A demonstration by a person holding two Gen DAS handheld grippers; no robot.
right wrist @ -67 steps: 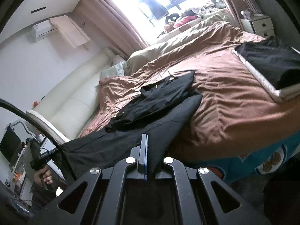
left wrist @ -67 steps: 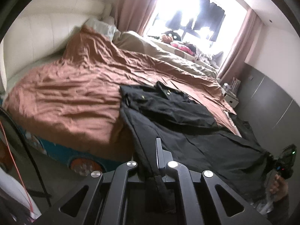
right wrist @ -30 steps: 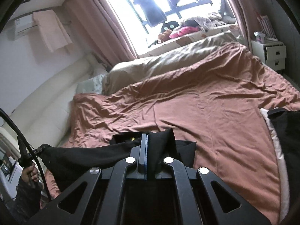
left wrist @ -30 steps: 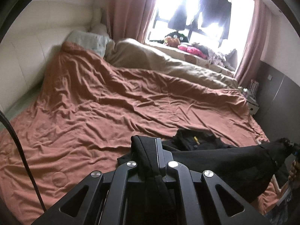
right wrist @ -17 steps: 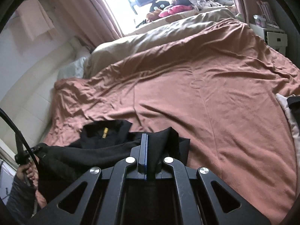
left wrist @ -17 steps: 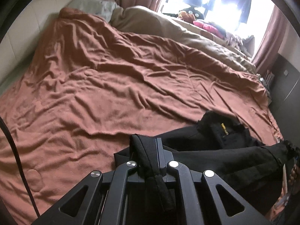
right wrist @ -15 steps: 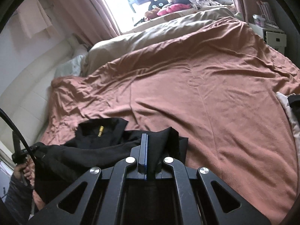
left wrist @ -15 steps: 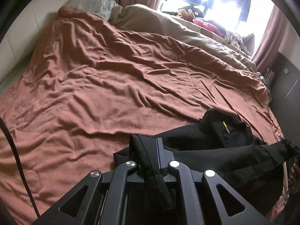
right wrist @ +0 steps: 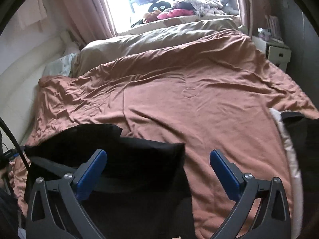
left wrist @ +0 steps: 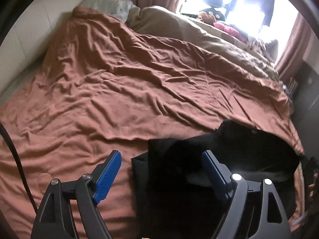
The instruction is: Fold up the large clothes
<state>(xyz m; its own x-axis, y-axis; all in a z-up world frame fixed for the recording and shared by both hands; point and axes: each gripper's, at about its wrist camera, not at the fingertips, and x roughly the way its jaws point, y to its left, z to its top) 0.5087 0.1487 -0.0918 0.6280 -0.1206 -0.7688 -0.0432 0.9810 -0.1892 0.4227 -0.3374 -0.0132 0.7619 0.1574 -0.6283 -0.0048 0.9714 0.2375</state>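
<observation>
A large black garment (left wrist: 229, 149) lies folded over on the brown bedspread (left wrist: 119, 83), near the bed's front edge. My left gripper (left wrist: 160, 156) hovers over its left end; its jaws are opening, and the blue pads (left wrist: 107, 171) stand wide apart without touching the cloth. In the right wrist view the same garment (right wrist: 129, 155) spreads out to the left below my right gripper (right wrist: 157, 153). Its jaws are also opening. The garment's right corner lies under the gap, free of both pads (right wrist: 223, 171).
A beige duvet (right wrist: 159, 37) and a pale pillow (left wrist: 107, 6) lie at the far side under a bright window. A white nightstand (right wrist: 279, 53) stands at the right. Another black garment on a white pad (right wrist: 299, 139) sits at the right edge. A black cable (left wrist: 16, 159) hangs at the left.
Both grippers were shut on the black garment's edge and have now opened and let it go. The garment has dropped flat onto the bedspread. Both hands have come lower and further over the bed.
</observation>
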